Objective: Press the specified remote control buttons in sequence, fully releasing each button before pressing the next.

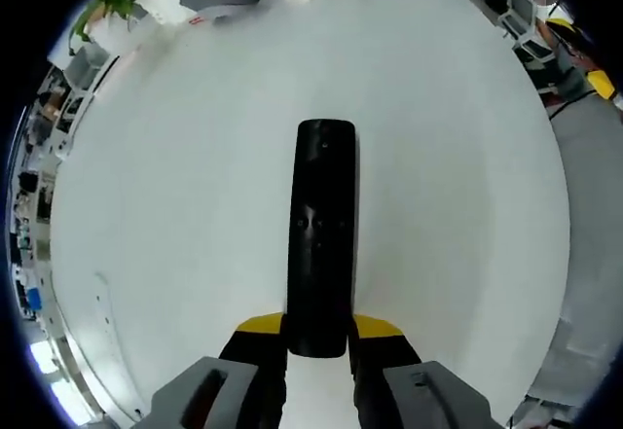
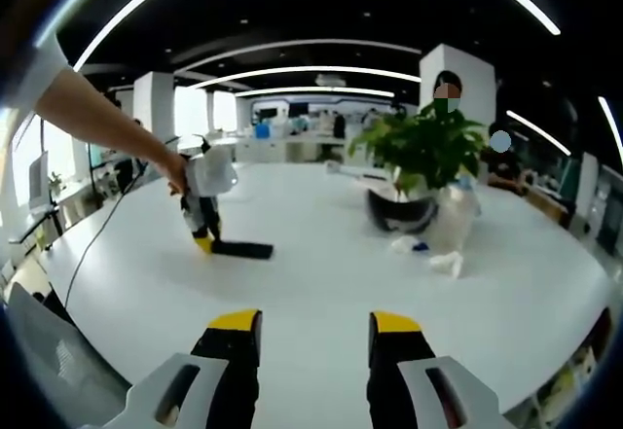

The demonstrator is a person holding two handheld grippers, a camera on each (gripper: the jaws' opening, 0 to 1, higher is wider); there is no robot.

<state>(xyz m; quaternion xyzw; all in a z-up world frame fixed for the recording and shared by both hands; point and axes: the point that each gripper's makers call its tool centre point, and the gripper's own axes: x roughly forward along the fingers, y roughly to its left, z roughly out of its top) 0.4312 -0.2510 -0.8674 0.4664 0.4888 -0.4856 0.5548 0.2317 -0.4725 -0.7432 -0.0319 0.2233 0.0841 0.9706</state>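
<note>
Bright, even indoor light, strong fisheye bending at the edges.
Curved ceiling light strips (image 2: 292, 71) glow overhead; the white table (image 1: 448, 205) looks washed out, shadows faint, and far objects are soft and blurred.

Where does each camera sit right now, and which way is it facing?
Left gripper view: rides the left gripper, looking down at the table; its jaws clamp the remote.
Right gripper view: rides the right gripper, open, level across the table toward a plant; the person's arm shows.
Shared: remote, table, left gripper, plant.
</note>
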